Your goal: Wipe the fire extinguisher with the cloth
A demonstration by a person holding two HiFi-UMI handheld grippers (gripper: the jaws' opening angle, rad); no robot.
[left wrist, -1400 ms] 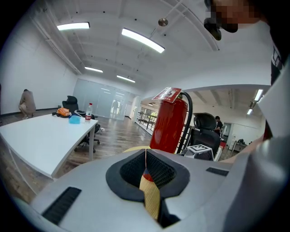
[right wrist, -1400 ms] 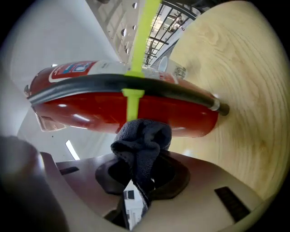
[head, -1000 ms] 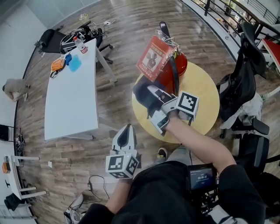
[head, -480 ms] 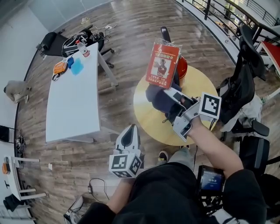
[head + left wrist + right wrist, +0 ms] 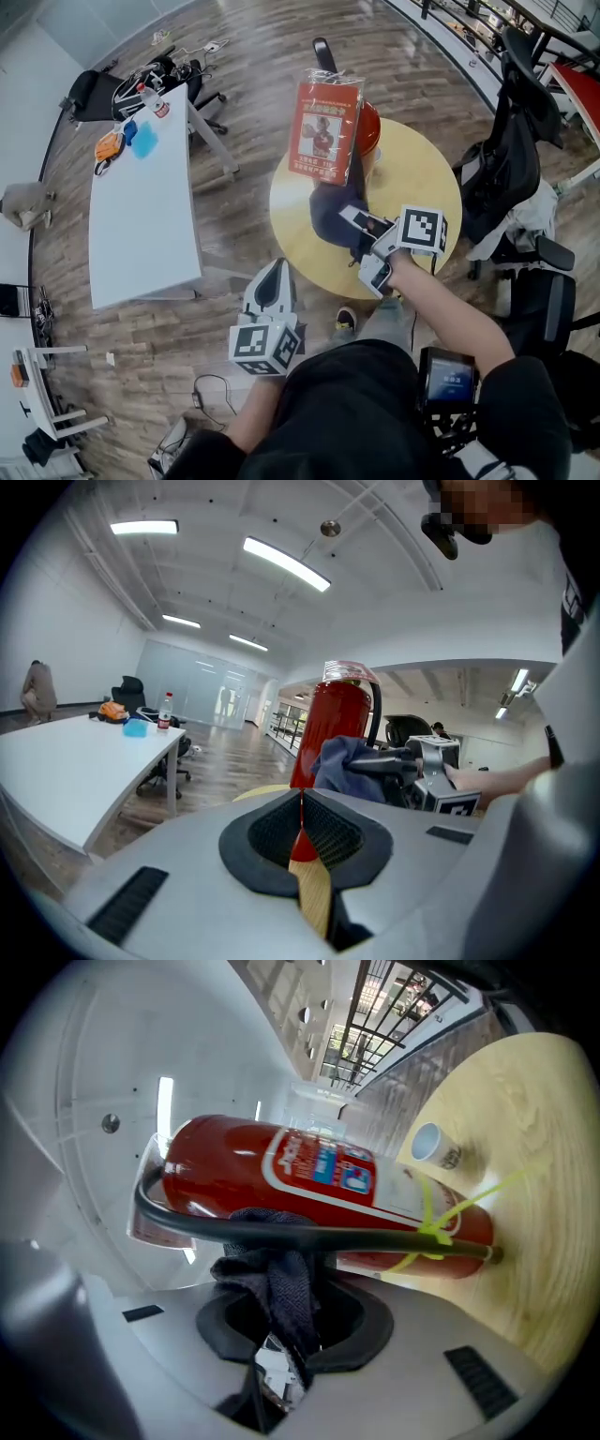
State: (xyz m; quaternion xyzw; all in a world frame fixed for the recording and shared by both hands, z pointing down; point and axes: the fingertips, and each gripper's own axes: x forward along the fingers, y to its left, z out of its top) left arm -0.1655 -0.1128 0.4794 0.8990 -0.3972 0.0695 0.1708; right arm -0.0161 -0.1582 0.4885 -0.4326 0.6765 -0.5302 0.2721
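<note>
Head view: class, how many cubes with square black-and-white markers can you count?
2: one black-and-white marker cube on the left gripper near the person's body, one on the right gripper over the round yellow table. None seems hidden.

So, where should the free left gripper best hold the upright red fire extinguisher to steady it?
Probably the black top handle, from the left: the red fire extinguisher has a body likely too wide for the jaws, and the right gripper presses the dark cloth on its near side.

White table (image 5: 141, 234) left, bottle (image 5: 153, 100) and blue item (image 5: 142, 139) atop; black chair (image 5: 511, 141) right.
</note>
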